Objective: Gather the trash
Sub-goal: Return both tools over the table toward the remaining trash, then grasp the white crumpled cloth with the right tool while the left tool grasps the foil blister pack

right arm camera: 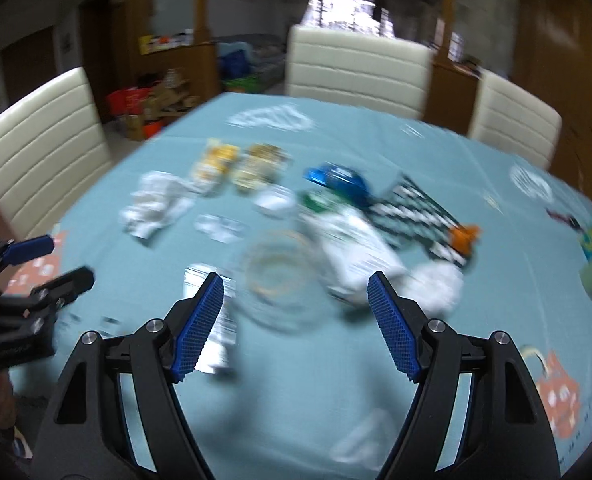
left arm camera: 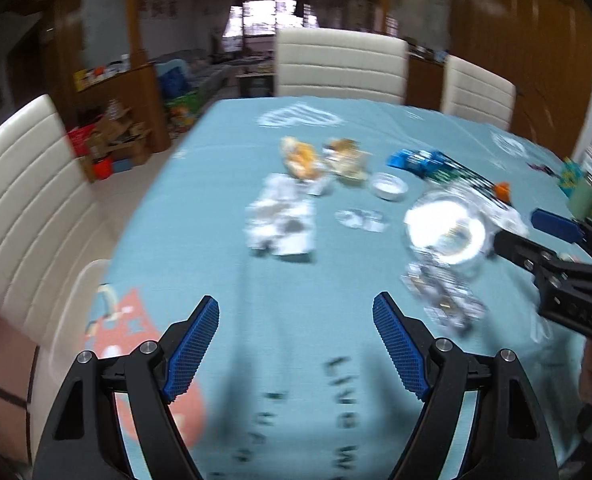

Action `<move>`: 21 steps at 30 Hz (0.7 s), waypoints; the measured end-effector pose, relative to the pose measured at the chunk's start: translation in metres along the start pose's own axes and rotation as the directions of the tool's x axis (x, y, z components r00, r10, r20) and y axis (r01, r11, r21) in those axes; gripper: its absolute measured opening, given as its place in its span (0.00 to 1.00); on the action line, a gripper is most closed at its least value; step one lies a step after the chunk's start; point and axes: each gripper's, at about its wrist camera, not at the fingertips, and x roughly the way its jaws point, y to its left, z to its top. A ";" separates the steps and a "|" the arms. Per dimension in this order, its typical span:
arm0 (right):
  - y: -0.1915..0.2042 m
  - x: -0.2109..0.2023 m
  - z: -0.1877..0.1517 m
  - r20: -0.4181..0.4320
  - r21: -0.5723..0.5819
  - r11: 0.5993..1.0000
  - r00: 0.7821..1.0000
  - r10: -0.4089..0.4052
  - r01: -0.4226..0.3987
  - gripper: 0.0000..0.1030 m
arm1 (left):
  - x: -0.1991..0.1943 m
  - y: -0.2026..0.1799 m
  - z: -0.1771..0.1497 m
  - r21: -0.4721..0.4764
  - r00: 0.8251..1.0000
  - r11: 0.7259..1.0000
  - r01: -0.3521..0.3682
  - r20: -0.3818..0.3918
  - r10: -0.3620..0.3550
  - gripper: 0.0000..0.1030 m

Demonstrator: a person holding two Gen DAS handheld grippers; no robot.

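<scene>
Trash (right arm camera: pixel 156 204) beside empty clear bowl (right arm camera: pixel 280 280)

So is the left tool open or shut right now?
Open. The left tool has its blue pads spread wide apart, with only the tablecloth showing between them.

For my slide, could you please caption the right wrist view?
Open right gripper above a clear plastic container among scattered trash on the teal tablecloth.

We are viewing a teal tablecloth (left arm camera: pixel 224 280) bearing printed lettering. Three cream chairs (left arm camera: pixel 339 64) are standing around the table at nine, twelve and two o'clock. A window (left arm camera: pixel 270 16) is glowing at twelve o'clock, wooden shelving (left arm camera: pixel 116 92) at ten o'clock.
</scene>
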 end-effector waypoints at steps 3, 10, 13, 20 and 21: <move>-0.035 0.006 -0.009 -0.034 0.068 0.997 0.999 -0.030 0.033 0.72 | 0.004 -0.033 0.000 0.062 0.998 0.996 0.064 -0.020 -0.063 0.75; -0.072 0.013 -0.024 -0.067 0.137 0.989 0.997 -0.041 0.050 0.72 | 0.024 -0.098 0.001 0.172 0.989 0.976 0.132 -0.094 -0.117 0.75; -0.087 0.020 -0.026 -0.081 0.166 0.985 0.996 -0.036 0.049 0.73 | 0.036 -0.109 0.000 0.192 0.992 0.978 0.076 -0.115 -0.054 0.75; -0.107 0.048 -0.022 -0.124 0.220 0.975 0.992 0.002 0.025 0.73 | 0.056 -0.088 0.004 0.089 0.986 0.995 0.040 -0.163 -0.025 0.75; -0.107 0.053 -0.020 -0.130 0.219 0.975 0.991 0.007 0.021 0.73 | 0.057 -0.085 0.006 0.077 0.986 0.996 0.038 -0.166 -0.025 0.75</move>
